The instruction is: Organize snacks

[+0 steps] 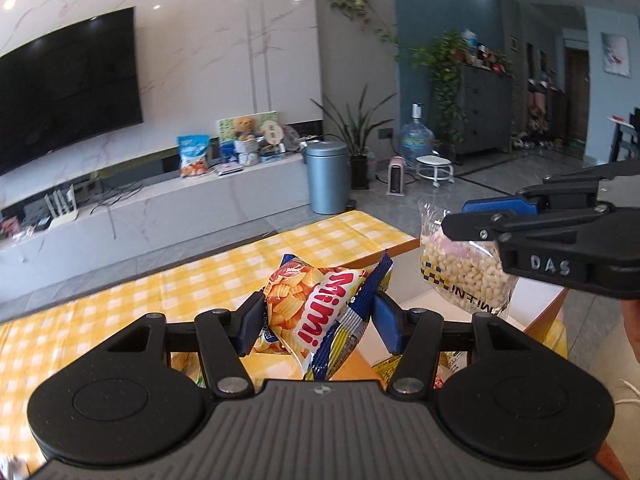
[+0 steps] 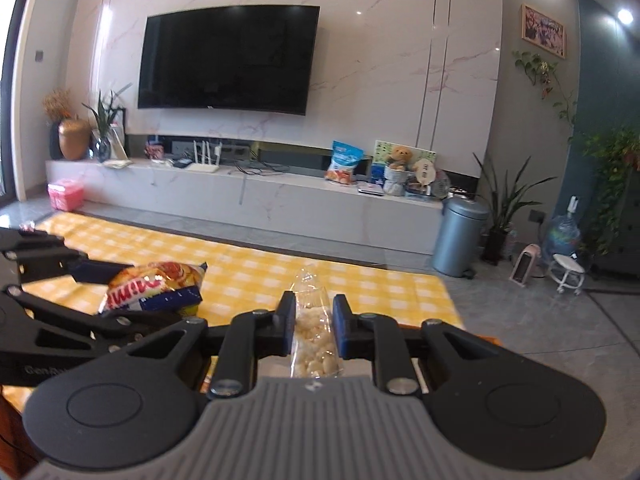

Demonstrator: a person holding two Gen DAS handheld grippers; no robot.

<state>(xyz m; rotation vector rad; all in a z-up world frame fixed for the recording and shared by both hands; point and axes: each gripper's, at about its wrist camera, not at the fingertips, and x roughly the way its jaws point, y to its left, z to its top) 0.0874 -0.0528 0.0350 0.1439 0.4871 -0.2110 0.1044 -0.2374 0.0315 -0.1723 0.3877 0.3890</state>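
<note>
My left gripper [image 1: 318,322] is shut on a Mimi chips bag [image 1: 308,312], orange and blue, held above the yellow checked tablecloth [image 1: 120,312]. The same bag [image 2: 156,288] and the left gripper [image 2: 104,280] show at the left of the right wrist view. My right gripper [image 2: 314,326] is shut on a clear bag of white puffed snacks [image 2: 314,344], also lifted above the table. In the left wrist view that clear bag [image 1: 460,268] hangs from the right gripper [image 1: 468,220] at the right.
More snack packets [image 1: 444,364] lie low under the left gripper near the table's wooden edge [image 1: 404,246]. Beyond the table stand a TV bench [image 2: 260,196], a grey bin [image 2: 460,236], plants and a small heater [image 2: 526,268] on the floor.
</note>
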